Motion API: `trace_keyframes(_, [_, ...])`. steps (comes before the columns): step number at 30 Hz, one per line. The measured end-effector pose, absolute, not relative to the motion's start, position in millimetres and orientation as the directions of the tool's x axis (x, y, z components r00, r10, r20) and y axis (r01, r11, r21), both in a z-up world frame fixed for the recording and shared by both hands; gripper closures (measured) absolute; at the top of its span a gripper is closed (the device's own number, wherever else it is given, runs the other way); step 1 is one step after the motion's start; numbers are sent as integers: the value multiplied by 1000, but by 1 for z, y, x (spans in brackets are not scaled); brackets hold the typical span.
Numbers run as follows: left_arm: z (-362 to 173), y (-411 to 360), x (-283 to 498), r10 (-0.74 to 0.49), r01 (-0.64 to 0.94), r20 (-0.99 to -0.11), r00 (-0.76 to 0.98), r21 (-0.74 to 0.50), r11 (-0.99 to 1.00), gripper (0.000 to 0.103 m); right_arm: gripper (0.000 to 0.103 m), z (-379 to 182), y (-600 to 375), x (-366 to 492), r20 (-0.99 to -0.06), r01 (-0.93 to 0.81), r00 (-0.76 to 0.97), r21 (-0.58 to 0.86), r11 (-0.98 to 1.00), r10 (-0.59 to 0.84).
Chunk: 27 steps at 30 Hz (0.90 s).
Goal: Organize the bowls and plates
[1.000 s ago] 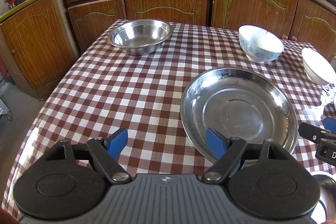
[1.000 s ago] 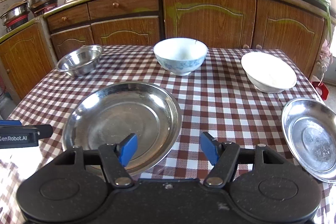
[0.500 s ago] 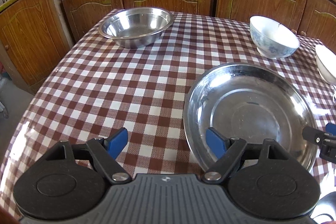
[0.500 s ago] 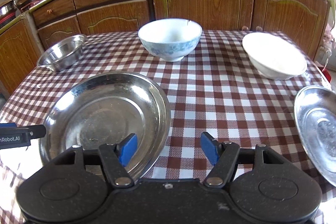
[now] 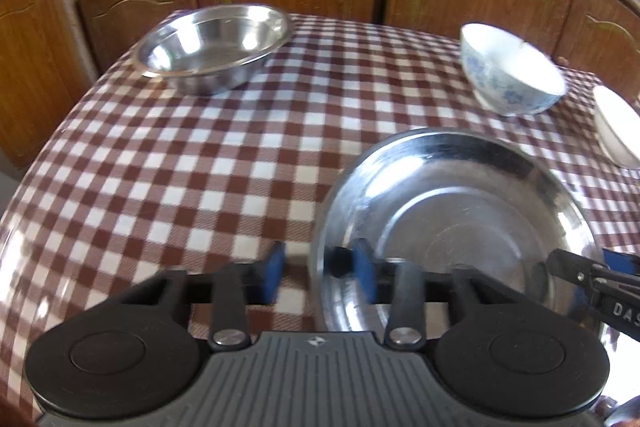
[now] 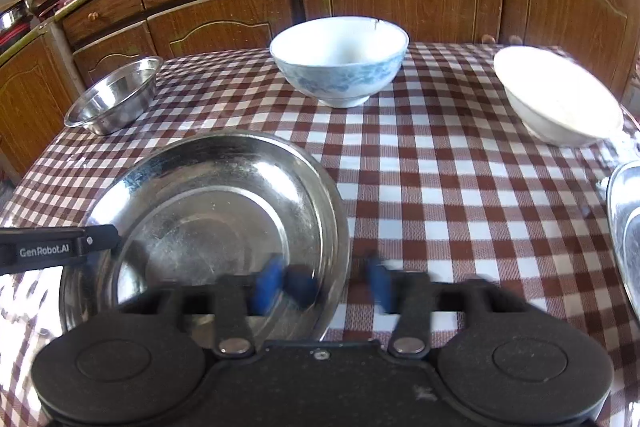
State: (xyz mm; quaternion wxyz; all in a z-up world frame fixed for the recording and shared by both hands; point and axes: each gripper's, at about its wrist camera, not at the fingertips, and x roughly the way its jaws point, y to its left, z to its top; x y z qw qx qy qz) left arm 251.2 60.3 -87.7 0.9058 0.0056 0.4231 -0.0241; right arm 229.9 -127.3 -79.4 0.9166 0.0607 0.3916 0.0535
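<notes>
I have both claws straddling opposite rims of the steel plate (image 5: pixel 452 211): left claw (image 5: pixel 318 273) clamped on it, right claw (image 6: pixel 322 281) closing, to lift it level off the bench (image 6: pixel 440 187).

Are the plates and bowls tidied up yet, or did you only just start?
Only just started. Nothing is stacked yet. The left hand-held gripper and right hand-held gripper each straddle an edge of the big steel plate, and the right one's jaws are closing. The steel bowl, blue bowl, white bowl and another steel plate remain spread over the table.
</notes>
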Motion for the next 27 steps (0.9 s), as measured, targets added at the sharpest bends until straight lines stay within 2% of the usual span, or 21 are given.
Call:
trace_keyframes(2, [-85, 55, 250, -19, 58, -763, 646, 24, 998, 79, 71, -77, -128, 231, -709, -46, 689, 163, 986, 150])
trace_keyframes(6, [-79, 54, 246, -30, 60, -753, 657, 12, 998, 80, 77, -72, -130, 228, -692, -33, 708, 164, 986, 139])
trace_keyframes(27, [-9, 38, 207, -42, 70, -657, 752, 17, 997, 80, 76, -6, -145, 190, -578, -34, 808, 151, 988, 116])
